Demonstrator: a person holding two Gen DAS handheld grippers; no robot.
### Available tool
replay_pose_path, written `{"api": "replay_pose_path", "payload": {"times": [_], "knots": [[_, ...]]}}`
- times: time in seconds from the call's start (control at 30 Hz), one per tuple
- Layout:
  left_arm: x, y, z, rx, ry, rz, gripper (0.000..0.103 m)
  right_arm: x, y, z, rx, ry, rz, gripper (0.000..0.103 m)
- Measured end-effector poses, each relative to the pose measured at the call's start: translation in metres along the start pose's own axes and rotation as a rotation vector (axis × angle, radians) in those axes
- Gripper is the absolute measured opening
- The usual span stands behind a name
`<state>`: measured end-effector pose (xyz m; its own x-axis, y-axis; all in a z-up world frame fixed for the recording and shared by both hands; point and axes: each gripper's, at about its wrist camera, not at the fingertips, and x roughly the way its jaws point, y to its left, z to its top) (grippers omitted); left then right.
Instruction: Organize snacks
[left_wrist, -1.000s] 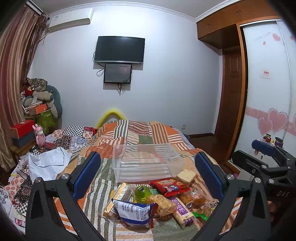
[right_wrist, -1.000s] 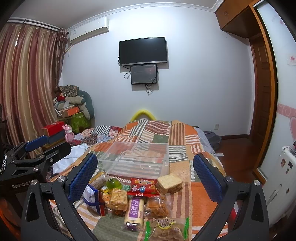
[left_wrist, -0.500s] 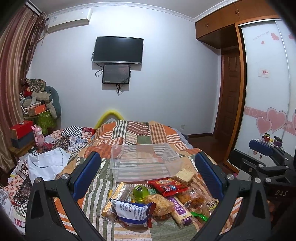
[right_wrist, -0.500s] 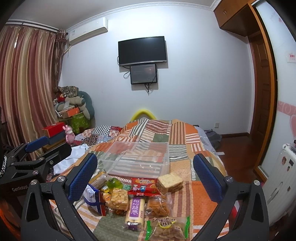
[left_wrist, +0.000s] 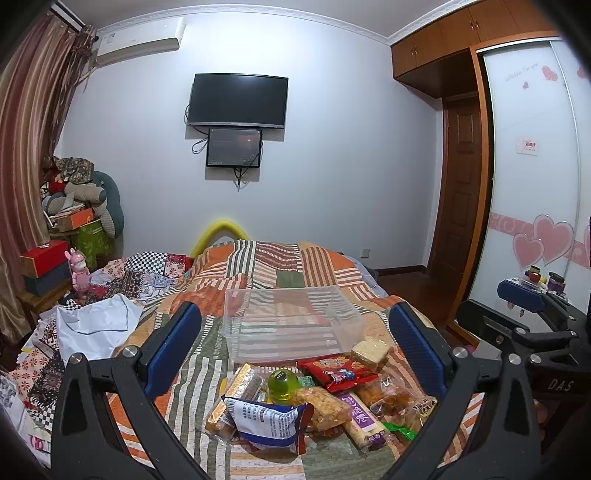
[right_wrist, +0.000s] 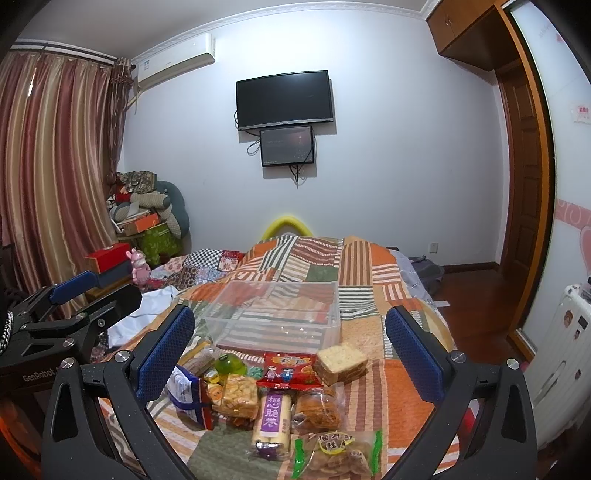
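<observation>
While snacks (left_wrist: 317, 398) lie heaped on bed (left_wrist: 280, 266) before clear bin (left_wrist: 291, 325), left tool (left_wrist: 295, 354) and right tool (right_wrist: 290, 354) hover spread, holding nothing.

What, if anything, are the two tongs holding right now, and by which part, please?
Nothing is held. The left tongs and right tongs both stand open above the snack pile, touching none of it.
</observation>
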<state>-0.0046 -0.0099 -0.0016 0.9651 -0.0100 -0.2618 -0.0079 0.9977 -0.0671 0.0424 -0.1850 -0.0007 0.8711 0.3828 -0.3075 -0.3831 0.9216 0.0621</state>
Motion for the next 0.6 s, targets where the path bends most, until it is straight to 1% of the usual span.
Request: {"api": "replay_pose_path", "payload": {"times": [0.6], "knots": [[-0.0084,0.0059,-0.0007,-0.006,-0.007,0.005,0.103,0.0014,0.0036,0.0001,0.005,0.015,0.004,0.103]]}}
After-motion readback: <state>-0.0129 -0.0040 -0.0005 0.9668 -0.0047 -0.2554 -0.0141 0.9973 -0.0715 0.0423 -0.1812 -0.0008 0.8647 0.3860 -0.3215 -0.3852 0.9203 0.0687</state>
